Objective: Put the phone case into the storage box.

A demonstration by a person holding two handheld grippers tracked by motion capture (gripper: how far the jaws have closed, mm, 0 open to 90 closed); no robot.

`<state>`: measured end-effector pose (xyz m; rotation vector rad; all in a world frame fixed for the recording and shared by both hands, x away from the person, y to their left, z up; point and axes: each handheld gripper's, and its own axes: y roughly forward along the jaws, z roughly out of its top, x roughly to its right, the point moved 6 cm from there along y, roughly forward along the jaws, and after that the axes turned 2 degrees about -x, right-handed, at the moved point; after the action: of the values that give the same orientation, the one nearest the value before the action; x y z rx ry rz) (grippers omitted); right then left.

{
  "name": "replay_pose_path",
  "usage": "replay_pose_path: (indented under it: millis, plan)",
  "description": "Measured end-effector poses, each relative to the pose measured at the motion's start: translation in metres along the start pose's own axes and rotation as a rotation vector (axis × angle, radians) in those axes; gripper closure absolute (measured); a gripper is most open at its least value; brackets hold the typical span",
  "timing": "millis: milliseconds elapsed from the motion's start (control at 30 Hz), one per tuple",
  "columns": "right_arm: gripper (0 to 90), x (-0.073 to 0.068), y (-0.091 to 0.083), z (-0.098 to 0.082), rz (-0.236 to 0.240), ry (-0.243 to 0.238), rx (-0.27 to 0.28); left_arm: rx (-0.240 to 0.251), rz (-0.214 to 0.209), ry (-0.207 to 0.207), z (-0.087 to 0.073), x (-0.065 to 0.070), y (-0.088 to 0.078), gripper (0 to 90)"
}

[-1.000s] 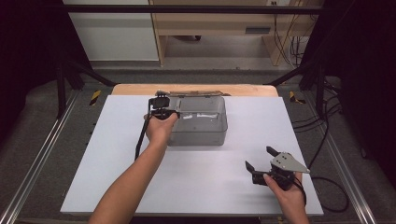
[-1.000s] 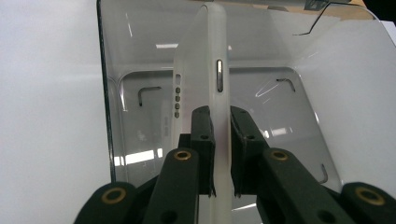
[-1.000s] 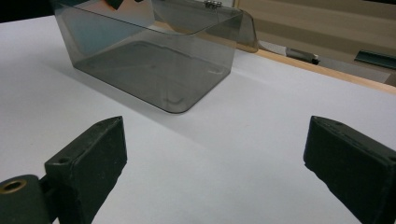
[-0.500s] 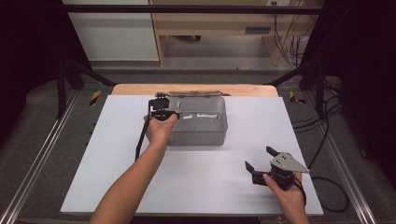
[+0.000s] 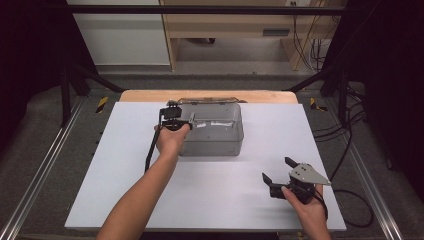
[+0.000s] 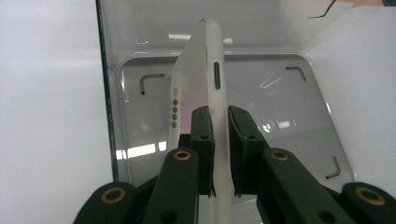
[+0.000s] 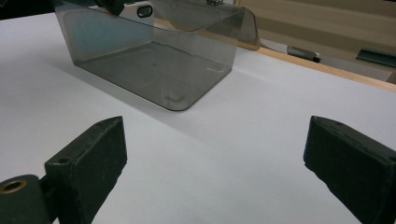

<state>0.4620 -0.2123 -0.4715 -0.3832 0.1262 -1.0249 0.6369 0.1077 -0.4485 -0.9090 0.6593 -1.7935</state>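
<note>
A smoky clear plastic bin stands open at the far middle of the white table top. My left gripper hovers at the bin's left rim, shut on a white phone. The phone is held edge-on, its side button and speaker holes facing the camera, above the bin's bare floor. My right gripper rests near the front right of the table, open with nothing between its fingers. In the right gripper view the bin stands ahead and to the left.
The bin's lid lies tipped back behind it, by the wooden far edge. Cables trail off the right side. Metal rails run along both flanks of the table.
</note>
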Motion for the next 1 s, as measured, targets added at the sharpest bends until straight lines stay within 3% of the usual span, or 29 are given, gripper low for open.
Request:
replay_pose_path:
  millis: [833, 1000]
  plan:
    - [6.5, -0.0008, 0.0007, -0.0003, 0.002, -0.003, -0.003, -0.009, 0.071, 0.132, 0.0001, 0.0002, 0.0005, 77.7]
    - [6.5, -0.0008, 0.0007, -0.0003, 0.002, -0.003, -0.004, -0.004, 0.080, 0.142, 0.0015, -0.0005, -0.0001, 78.3]
